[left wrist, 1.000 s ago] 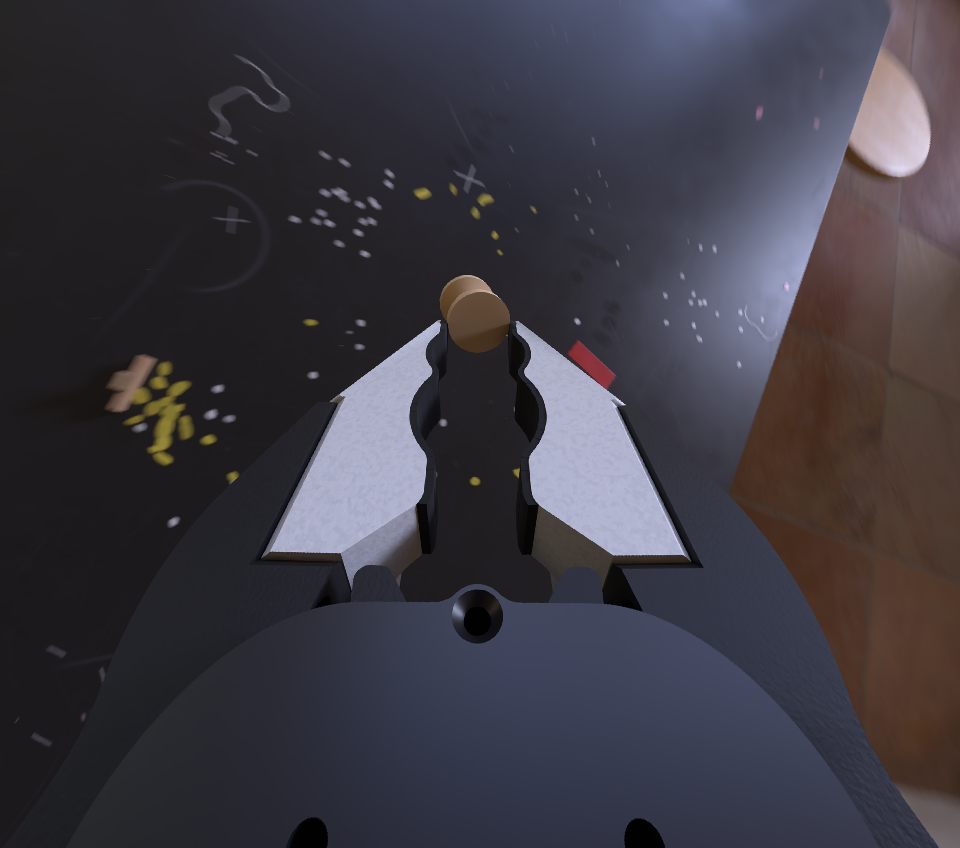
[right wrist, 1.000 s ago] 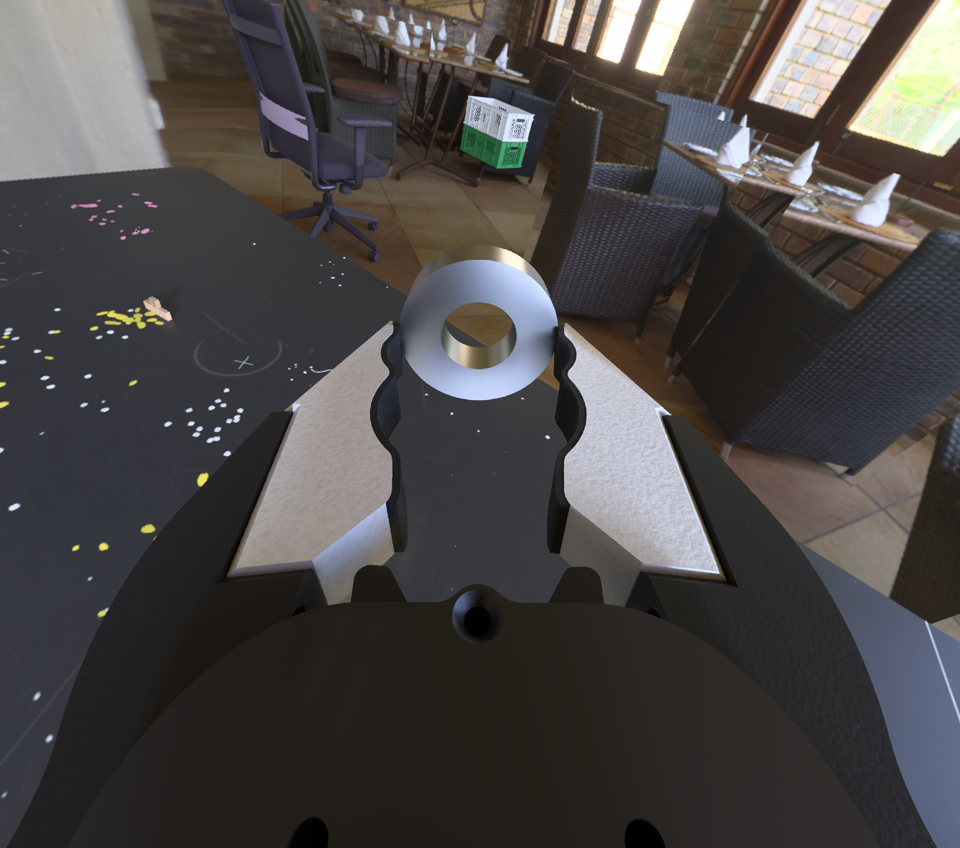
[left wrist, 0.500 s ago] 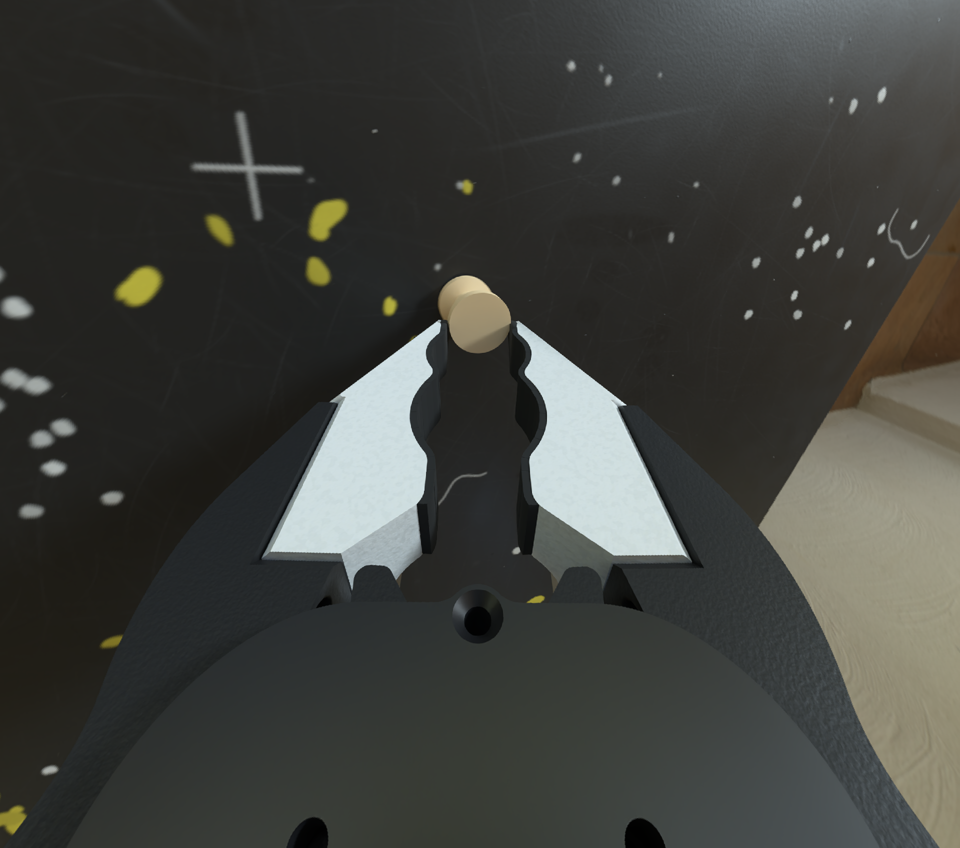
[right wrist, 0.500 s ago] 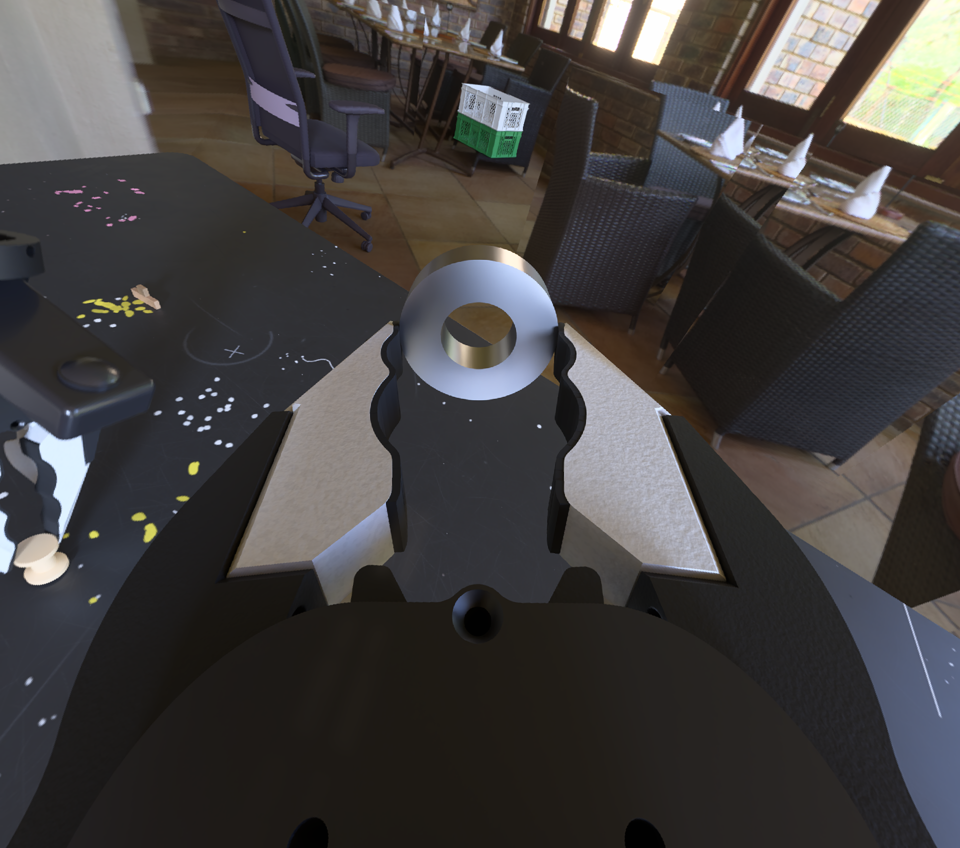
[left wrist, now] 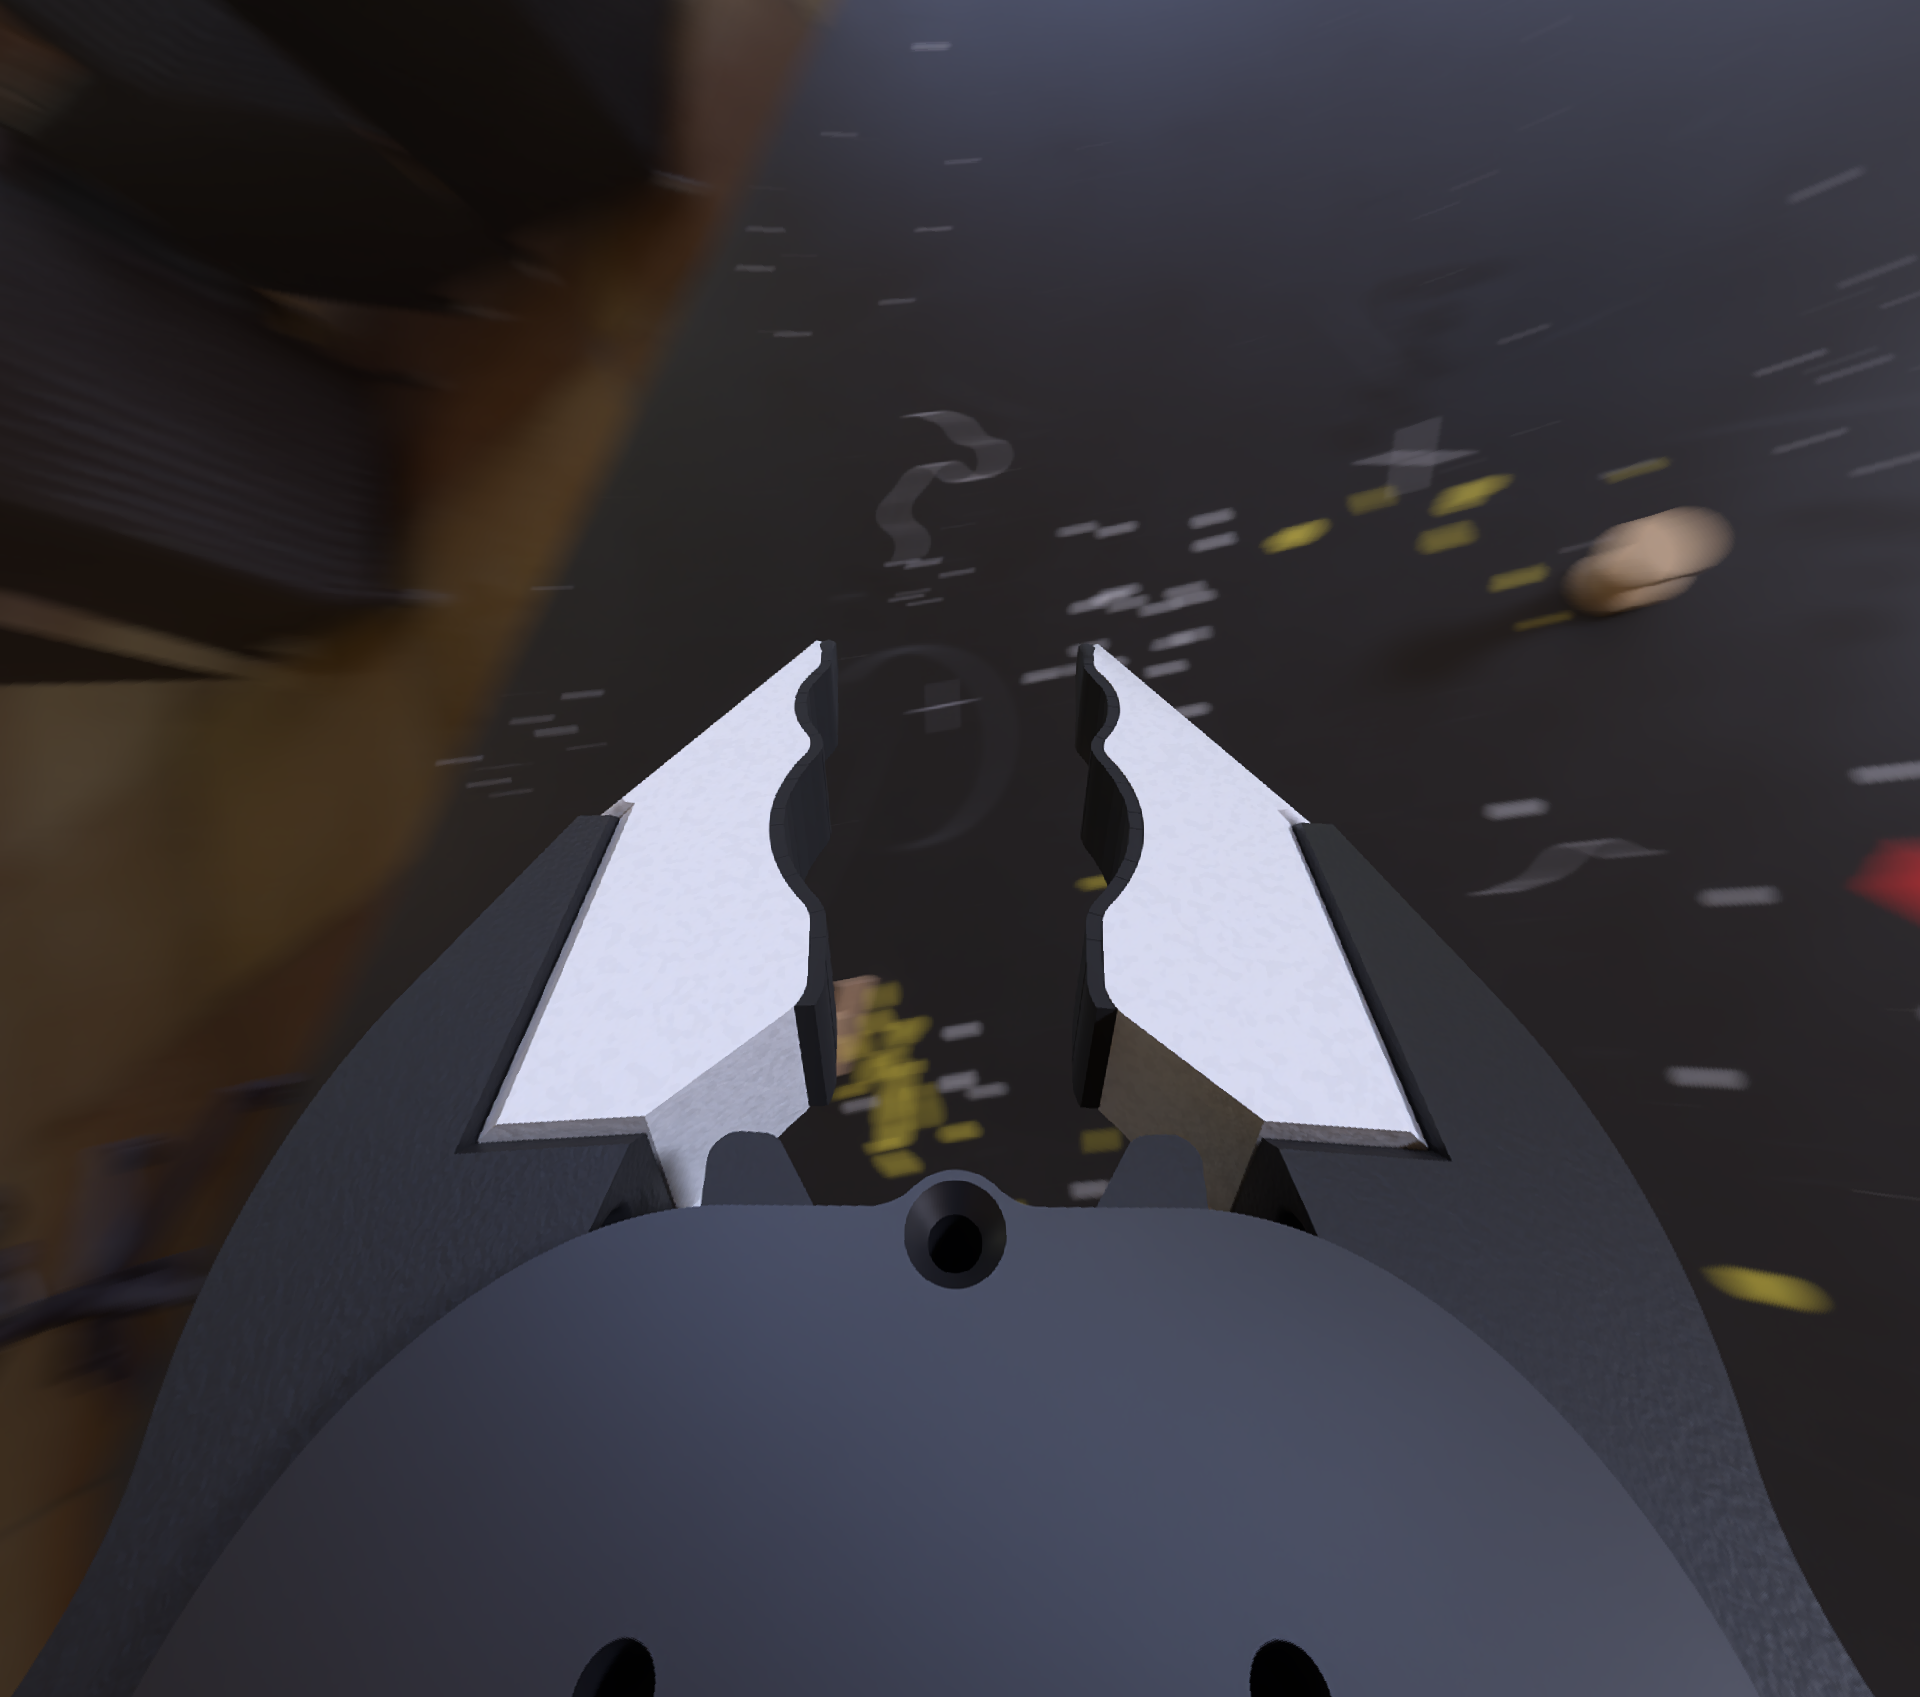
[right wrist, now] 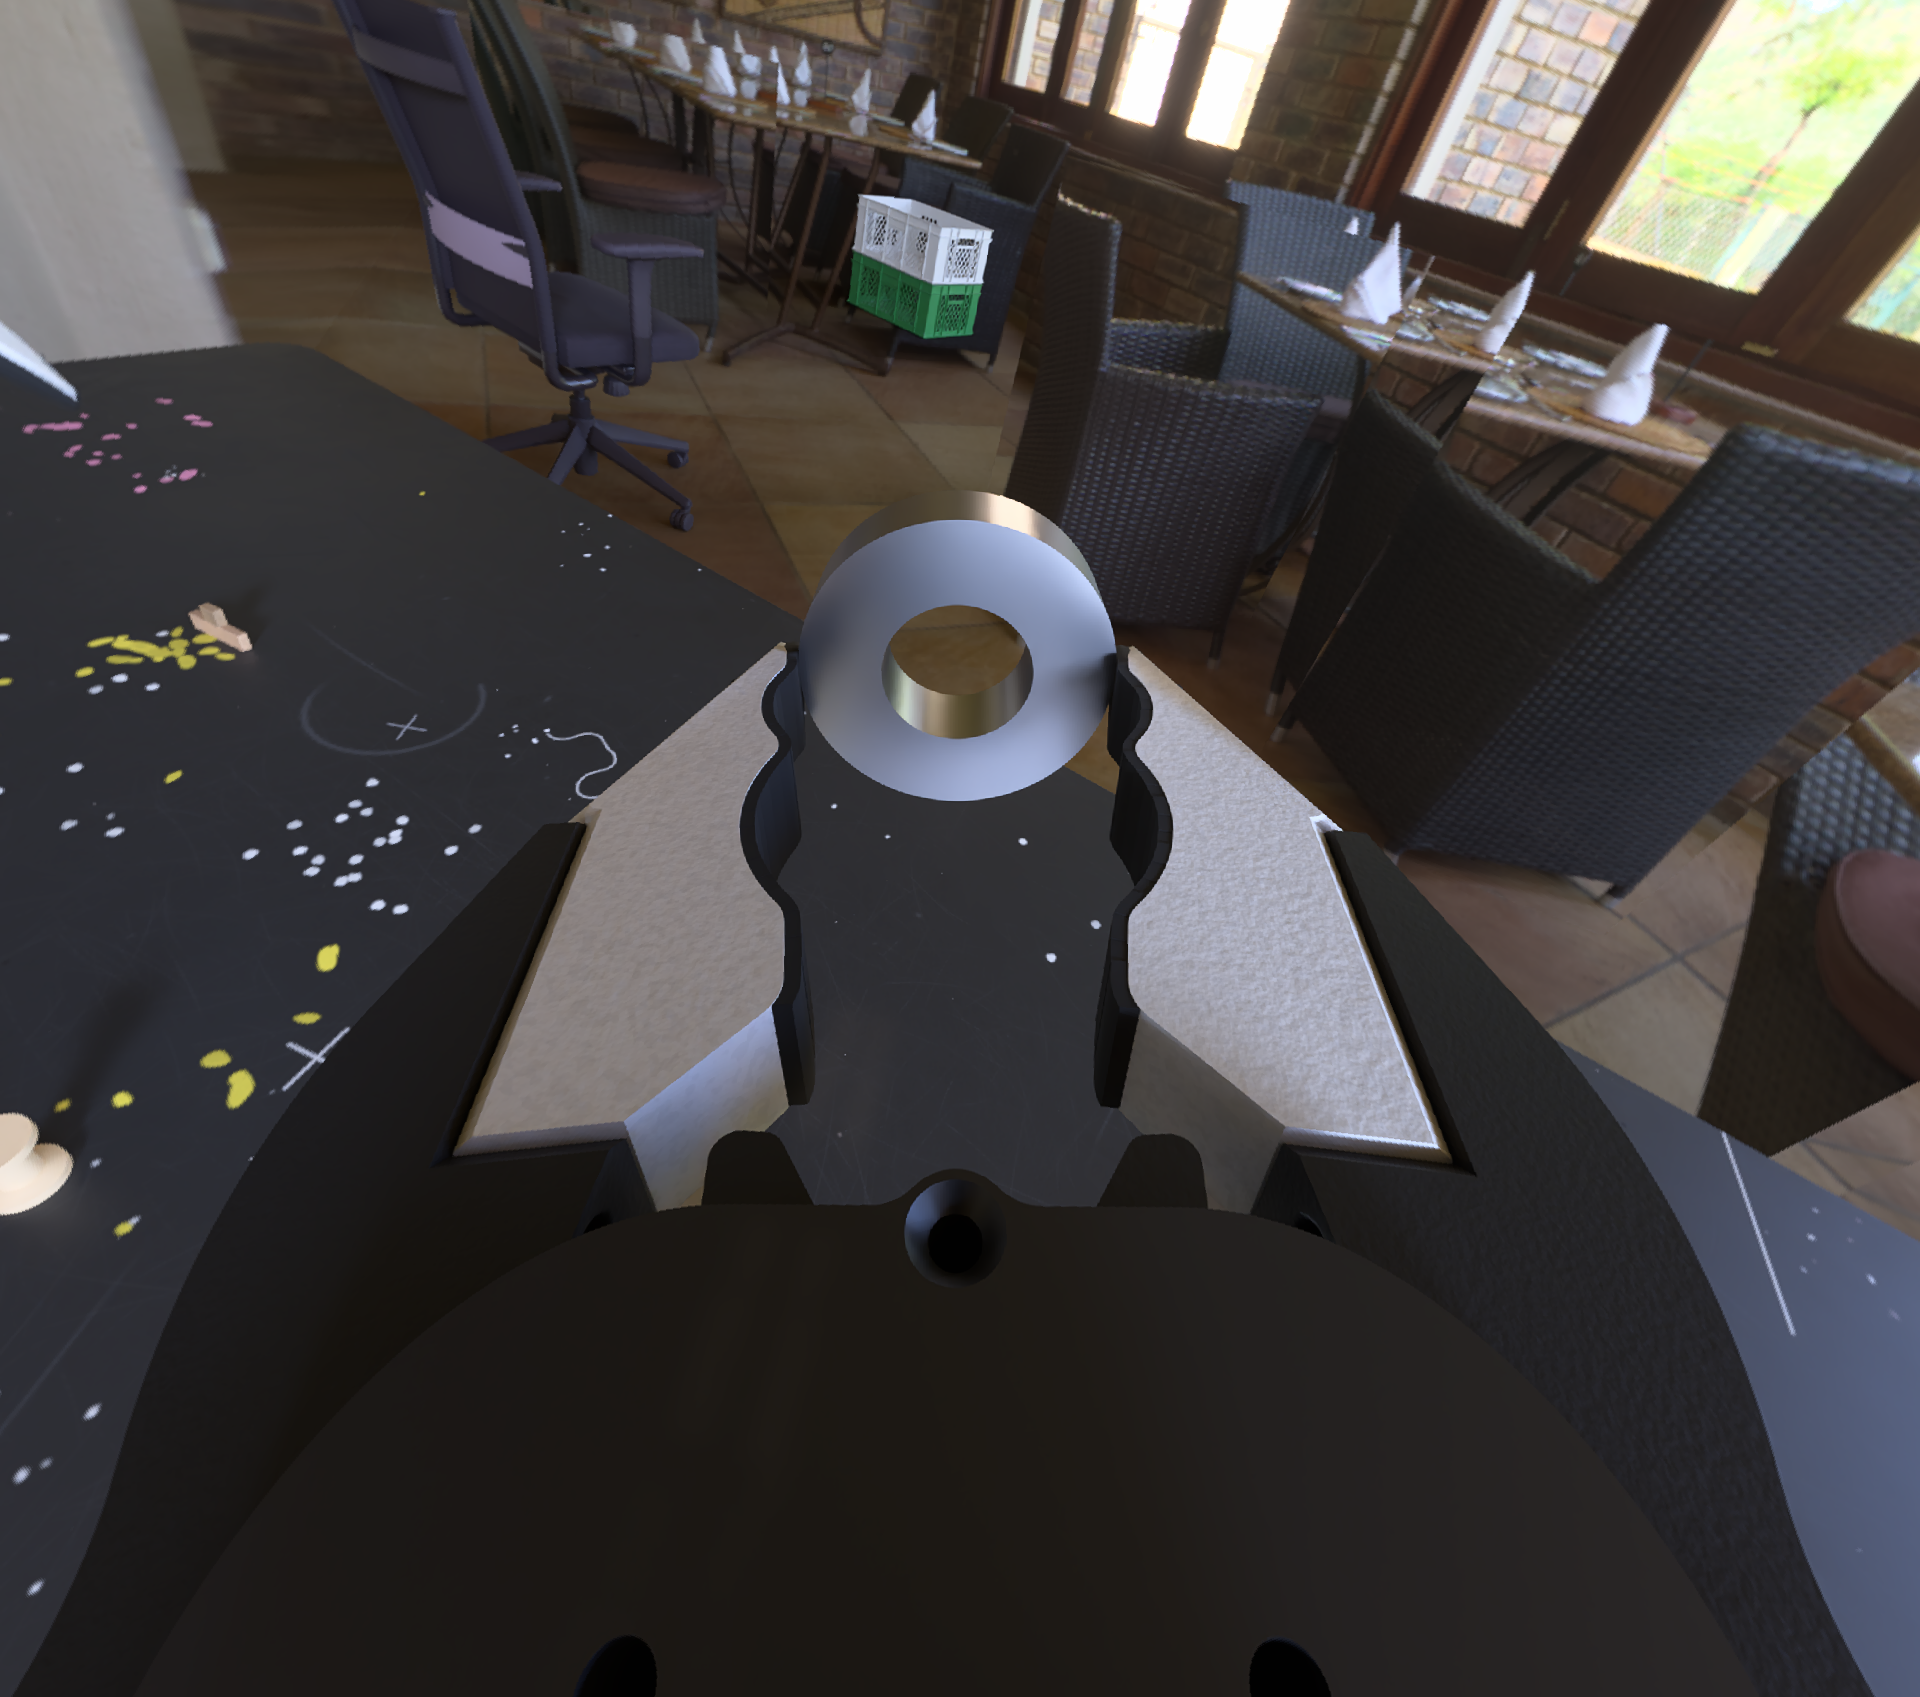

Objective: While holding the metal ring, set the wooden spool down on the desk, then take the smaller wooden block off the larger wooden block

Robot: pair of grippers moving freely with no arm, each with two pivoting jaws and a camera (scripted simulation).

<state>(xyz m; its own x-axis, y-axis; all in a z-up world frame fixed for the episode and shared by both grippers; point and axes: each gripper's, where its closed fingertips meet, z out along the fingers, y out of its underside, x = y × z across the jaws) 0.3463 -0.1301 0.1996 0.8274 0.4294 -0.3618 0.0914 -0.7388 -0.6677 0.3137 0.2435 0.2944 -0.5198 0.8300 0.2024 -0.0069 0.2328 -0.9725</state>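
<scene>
My left gripper [left wrist: 951,660] is open and empty above the black desk [left wrist: 1351,89]; its view is blurred by motion. The wooden spool [left wrist: 1647,561] lies on the desk to its right, apart from it; it also shows in the right wrist view [right wrist: 26,1164] at the left edge. The stacked wooden blocks, smaller on larger, show as a small tan shape [right wrist: 220,627] far left in the right wrist view, and as a tan patch [left wrist: 857,998] low between my left fingers. My right gripper [right wrist: 956,660] is shut on the metal ring [right wrist: 956,650], held over the desk's edge.
The desk [right wrist: 312,556] bears yellow, white and pink specks, a chalk circle [right wrist: 395,717] and a red mark [left wrist: 1886,878]. An office chair [right wrist: 530,265], wicker armchairs [right wrist: 1174,421] and laid tables stand beyond the desk's edge.
My left gripper has opened and let go of the spool, which now lies on the desk. The left gripper has swung away to the left. The right gripper still holds the ring.
</scene>
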